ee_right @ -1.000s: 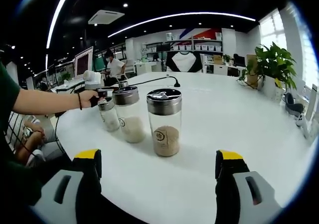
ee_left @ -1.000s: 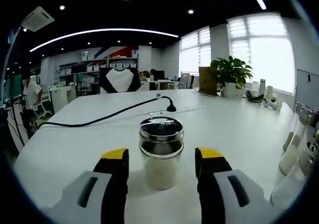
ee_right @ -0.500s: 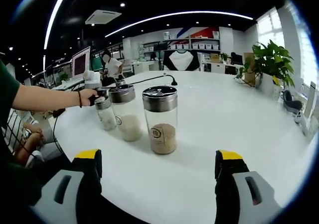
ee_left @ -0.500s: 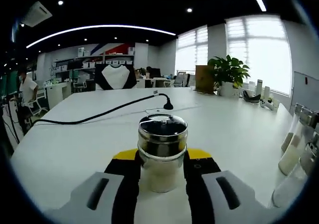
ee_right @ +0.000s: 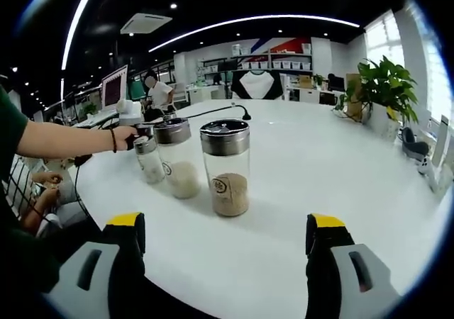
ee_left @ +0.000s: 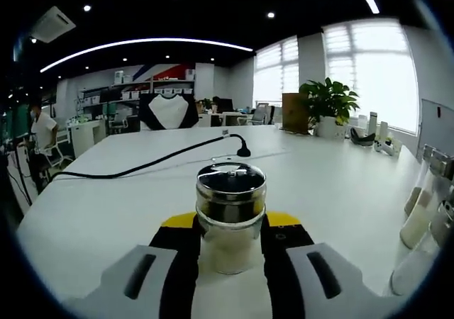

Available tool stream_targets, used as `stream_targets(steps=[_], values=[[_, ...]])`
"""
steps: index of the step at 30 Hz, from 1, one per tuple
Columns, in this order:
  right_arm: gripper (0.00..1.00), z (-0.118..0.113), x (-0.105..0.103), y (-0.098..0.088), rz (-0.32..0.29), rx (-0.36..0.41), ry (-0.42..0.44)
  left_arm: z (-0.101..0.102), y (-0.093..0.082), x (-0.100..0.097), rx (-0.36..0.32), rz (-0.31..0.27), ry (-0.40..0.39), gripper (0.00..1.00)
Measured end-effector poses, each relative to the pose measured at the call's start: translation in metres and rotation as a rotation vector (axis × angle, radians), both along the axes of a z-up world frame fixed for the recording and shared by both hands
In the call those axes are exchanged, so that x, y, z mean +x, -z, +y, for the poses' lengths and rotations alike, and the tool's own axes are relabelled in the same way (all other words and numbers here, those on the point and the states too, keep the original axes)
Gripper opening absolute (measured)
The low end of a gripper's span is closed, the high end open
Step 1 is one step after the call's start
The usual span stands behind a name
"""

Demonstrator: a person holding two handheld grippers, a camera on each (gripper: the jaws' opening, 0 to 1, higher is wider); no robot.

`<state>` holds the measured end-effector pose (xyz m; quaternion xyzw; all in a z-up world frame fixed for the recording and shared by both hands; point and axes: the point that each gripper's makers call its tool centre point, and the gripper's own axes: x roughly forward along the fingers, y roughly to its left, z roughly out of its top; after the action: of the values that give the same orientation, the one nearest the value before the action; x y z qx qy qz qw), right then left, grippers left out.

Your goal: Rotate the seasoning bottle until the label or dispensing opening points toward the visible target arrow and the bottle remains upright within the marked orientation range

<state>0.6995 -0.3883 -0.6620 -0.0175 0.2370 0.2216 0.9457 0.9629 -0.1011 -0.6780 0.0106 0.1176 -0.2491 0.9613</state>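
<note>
Glass forms the body of the seasoning bottle (ee_left: 230, 220), which stands upright on the white surface (ee_left: 106, 213) under a shiny metal lid (ee_left: 230, 182). White granules fill its lower part. The left gripper (ee_left: 228, 228) holds it: the two black jaws, yellow at the tips, are clamped on the glass wall from either side, below the lid. A black cable (ee_left: 152, 164) lies across the surface behind the bottle and ends in a small black cone-shaped plug.

In the right gripper view, the right gripper (ee_right: 230, 235) hangs above the near edge of the surface with its jaws wide apart and nothing between them. Ahead of it three bottles stand upright in a row. The nearest, a jar with brown powder (ee_right: 227, 167), carries a small round label facing the camera. Just beside it stands a jar with white granules (ee_right: 177, 159), and past that a smaller bottle (ee_right: 149, 160). A person's hand (ee_right: 125, 137), with a dark band on the wrist, reaches toward the far end of the row; whether it touches a bottle cannot be told.

A potted plant (ee_left: 326, 106) stands at the far side of the surface, near the bright windows.
</note>
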Motion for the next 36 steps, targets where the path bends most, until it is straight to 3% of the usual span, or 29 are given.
stream_targets(steps=[8,24,29,31,34,36], values=[[0.96,-0.001,0.001,0.000,0.002,-0.002,0.003,-0.002,-0.001,-0.015,0.068,-0.024,0.033,0.35],[0.96,0.005,0.002,-0.001,0.002,-0.009,-0.015,0.007,-0.009,-0.054,-0.008,-0.045,0.034,0.35],[0.96,0.006,0.002,-0.002,0.000,-0.011,-0.018,0.007,-0.022,-0.070,-0.034,-0.062,0.039,0.35],[0.96,0.006,0.002,-0.002,0.000,-0.012,-0.019,0.003,-0.029,-0.078,0.067,-0.114,0.076,0.35],[0.96,0.006,0.002,-0.002,0.001,-0.013,-0.019,-0.006,-0.039,-0.090,0.097,-0.140,0.100,0.35],[0.96,0.007,0.003,-0.003,0.000,-0.010,-0.020,-0.009,-0.045,-0.097,0.054,-0.144,0.103,0.35]])
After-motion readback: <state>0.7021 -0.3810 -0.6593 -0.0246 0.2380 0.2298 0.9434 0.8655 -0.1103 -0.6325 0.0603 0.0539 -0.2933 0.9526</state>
